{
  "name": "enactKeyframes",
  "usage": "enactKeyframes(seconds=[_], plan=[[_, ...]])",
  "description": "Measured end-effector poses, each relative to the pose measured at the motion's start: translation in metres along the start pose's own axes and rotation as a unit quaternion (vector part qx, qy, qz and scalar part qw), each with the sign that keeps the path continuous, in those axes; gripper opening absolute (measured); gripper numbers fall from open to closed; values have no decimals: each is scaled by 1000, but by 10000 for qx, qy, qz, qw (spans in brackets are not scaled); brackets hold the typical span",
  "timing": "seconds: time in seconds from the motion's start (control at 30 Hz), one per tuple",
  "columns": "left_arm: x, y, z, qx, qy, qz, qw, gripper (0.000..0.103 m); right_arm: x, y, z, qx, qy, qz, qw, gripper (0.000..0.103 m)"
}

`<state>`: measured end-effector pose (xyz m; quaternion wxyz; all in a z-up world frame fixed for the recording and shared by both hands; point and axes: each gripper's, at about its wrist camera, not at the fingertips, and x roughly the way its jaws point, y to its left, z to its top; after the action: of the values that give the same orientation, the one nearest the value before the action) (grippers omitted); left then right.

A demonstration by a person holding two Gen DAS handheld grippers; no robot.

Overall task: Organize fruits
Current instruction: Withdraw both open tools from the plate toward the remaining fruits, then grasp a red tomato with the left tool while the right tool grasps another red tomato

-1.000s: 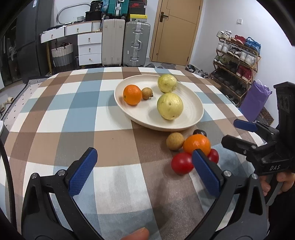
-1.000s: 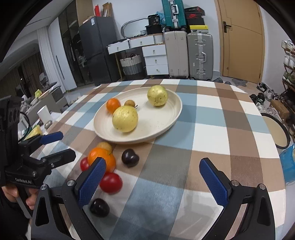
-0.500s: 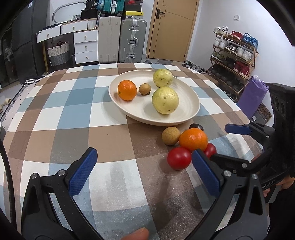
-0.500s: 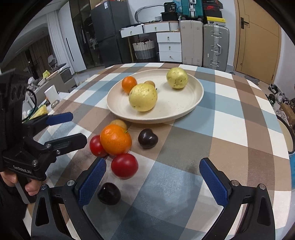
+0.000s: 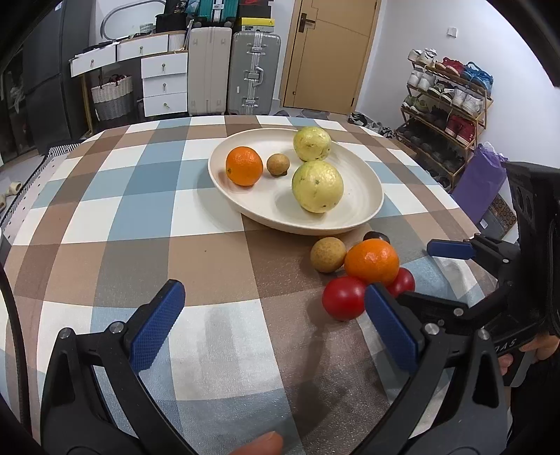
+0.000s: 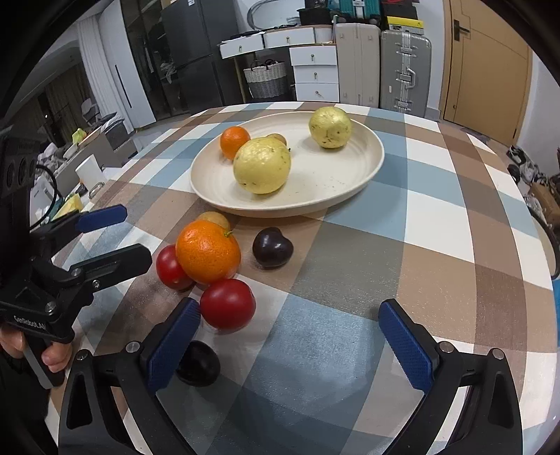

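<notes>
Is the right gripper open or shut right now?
Open. The right gripper has its blue pads spread wide with only tablecloth between them; the nearest tomato sits ungripped.

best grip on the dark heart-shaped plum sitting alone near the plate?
Probably across the round flanks of the dark heart-shaped plum, from above with the right claw. It lies apart from the orange mandarin, so both sides are open; the cream plate rim crowds its far side.

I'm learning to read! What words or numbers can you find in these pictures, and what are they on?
"GenRobot.AI": white letters on the left claw, low on its black body, seen from the right wrist.
Upside-down letters on the right claw: cannot be read for sure.
Yellow box label above the suitcases: too small.
The fruits and the plate: no words.
</notes>
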<state>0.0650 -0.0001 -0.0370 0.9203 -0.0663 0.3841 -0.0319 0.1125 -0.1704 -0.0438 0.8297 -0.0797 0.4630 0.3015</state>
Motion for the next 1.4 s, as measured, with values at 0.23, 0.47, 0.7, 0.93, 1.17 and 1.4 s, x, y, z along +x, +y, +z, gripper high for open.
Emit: enactKeyframes(seconds=[0.23,0.47,0.7,0.93,1.17,1.4], plan=[[1,0,0,25,-1,-10,10000,102,-5,-5,2,103,-106,20,9999,103],[4,-11,-3,155,118,-150,9997,102,-4,0,1,-22,-87,38,10000,103],[13,-19,-6,225,387,-526,9976,85,-6,-4,1,52,-106,42,9999,103],[22,-29,-5,449,582,-692,9949,66,-16,-19,4,383,-350,70,9986,102],[21,-41,-6,705,558,-818,9926,29,-17,-21,5,448,-387,55,9982,102],[6,-35,-3,644,198,-934,9933,30,-18,-13,3,290,-369,270,9985,102]])
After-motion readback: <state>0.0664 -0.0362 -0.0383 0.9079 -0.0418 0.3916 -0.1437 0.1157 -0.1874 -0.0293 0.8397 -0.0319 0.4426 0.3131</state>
